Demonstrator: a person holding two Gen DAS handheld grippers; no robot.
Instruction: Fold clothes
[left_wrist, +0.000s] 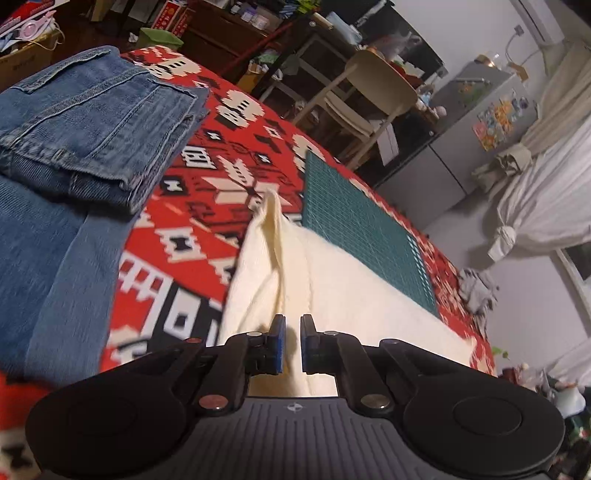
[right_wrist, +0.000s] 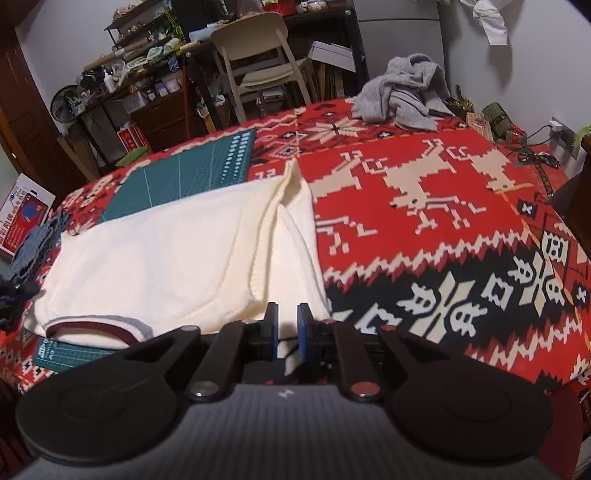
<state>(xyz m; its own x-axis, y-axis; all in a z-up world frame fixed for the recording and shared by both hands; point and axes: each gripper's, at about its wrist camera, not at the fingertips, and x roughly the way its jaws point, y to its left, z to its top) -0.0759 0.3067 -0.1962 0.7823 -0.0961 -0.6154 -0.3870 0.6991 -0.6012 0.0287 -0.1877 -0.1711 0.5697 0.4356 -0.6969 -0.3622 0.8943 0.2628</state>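
Both tools narrow: left tool (left_wrist: 291, 341) and right tool (right_wrist: 287, 328) each pinch the cream knit sweater (right_wrist: 155, 251), probably to fold it over.

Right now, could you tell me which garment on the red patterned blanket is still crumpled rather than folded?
The grey knit garment, bunched at the blanket's far edge; the blue jeans and cream sweater lie flat.

Cream sweater (right_wrist: 159, 251) lying partly folded, jeans sitting folded beside it

The sweater is lying flat across a green cutting mat (right_wrist: 177, 177) on a red patterned blanket (right_wrist: 424, 236), one edge doubled over into a ridge, its dark-trimmed neckline facing the near edge. The folded jeans (left_wrist: 92, 118) are resting on more denim.
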